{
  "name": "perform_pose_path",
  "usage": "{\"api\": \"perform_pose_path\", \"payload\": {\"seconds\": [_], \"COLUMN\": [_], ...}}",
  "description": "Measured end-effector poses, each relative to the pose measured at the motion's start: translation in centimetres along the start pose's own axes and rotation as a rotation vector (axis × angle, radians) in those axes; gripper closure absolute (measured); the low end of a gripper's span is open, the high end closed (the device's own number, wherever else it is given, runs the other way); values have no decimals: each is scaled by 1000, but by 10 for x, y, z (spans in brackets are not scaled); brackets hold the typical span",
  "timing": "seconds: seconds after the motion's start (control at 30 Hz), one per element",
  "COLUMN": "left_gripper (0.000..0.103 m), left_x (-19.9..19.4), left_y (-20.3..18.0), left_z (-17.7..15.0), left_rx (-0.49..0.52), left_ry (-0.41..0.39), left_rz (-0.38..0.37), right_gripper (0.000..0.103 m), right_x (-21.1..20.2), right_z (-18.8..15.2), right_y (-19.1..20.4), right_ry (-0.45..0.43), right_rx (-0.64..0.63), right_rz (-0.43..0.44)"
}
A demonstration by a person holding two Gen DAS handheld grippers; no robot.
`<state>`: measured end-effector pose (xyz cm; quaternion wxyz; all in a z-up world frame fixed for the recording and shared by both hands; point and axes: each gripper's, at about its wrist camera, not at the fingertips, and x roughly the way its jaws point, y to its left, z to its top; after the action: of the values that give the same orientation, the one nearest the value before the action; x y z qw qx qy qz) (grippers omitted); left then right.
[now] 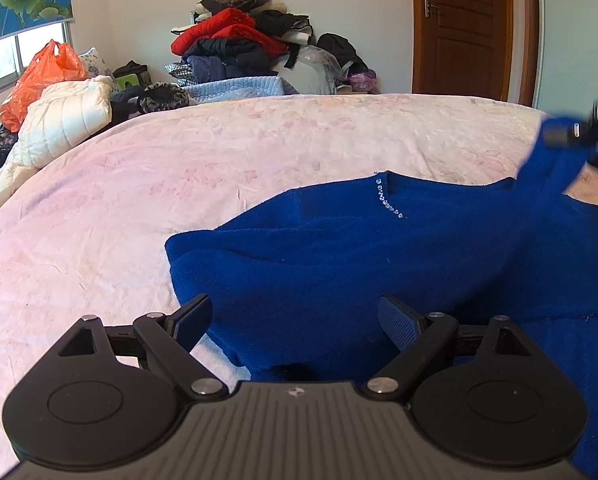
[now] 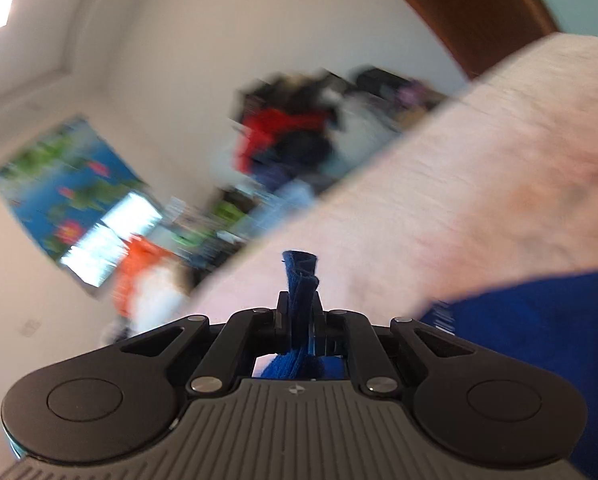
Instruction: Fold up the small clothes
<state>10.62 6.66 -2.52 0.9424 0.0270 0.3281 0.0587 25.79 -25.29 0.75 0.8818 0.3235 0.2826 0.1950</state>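
A royal-blue knit sweater [image 1: 339, 248] with a line of small beads at the neckline lies on the pink bedspread [image 1: 139, 200]. My left gripper [image 1: 295, 320] is open and empty, low over the sweater's near left edge. My right gripper [image 2: 299, 308] is shut on a bunched blue sleeve end [image 2: 300, 276] and holds it lifted. In the left wrist view the right gripper [image 1: 571, 134] shows at the far right, with the sleeve [image 1: 547, 188] stretched up from the sweater. The right wrist view is tilted and blurred; the sweater's body [image 2: 539, 332] shows at lower right.
A tall pile of clothes [image 1: 243, 52] stands beyond the bed's far edge. A white quilted jacket [image 1: 59, 124] and an orange plastic bag [image 1: 39, 80] lie at the left by the window. A brown door [image 1: 467, 28] is at the back right.
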Motion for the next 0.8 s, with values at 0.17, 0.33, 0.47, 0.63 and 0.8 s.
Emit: {"api": "perform_pose_path", "payload": {"seconds": [0.17, 0.33, 0.47, 0.63, 0.8], "left_gripper": [12, 12, 12, 12, 12], "left_x": [2, 1, 2, 2, -1], "left_y": [-2, -5, -10, -14, -17], "left_z": [0, 2, 0, 1, 3], "left_rx": [4, 7, 22, 40, 43], "left_ry": [12, 8, 12, 18, 12], "left_rz": [-4, -14, -22, -16, -19], "right_gripper": [90, 90, 90, 87, 92], "right_x": [-8, -23, -12, -18, -27], "right_z": [-7, 5, -7, -16, -12], "right_y": [-24, -20, -47, -63, -57], "right_ry": [-15, -71, 15, -6, -38], "right_rx": [84, 26, 65, 111, 57], "right_rz": [43, 68, -66, -77, -67]}}
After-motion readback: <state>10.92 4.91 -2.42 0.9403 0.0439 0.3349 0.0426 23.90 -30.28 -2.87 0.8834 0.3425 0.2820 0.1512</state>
